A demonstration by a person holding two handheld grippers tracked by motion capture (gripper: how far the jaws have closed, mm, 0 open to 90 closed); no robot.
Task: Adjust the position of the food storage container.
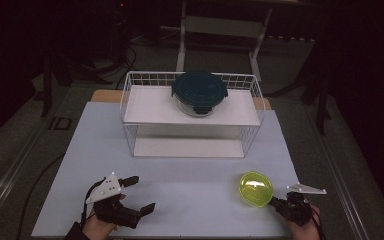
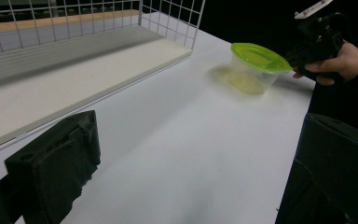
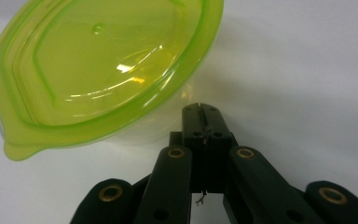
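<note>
Right gripper (image 3: 200, 112) pinches green-lidded container (image 3: 102, 70) rim.

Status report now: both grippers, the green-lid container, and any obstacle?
Left gripper open, idle. Right gripper shut at rim of green-lid container, grip unclear. Wire rack far behind, path clear.

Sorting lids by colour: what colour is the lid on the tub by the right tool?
Lime green, see-through lid; clearest in the right gripper view.
</note>
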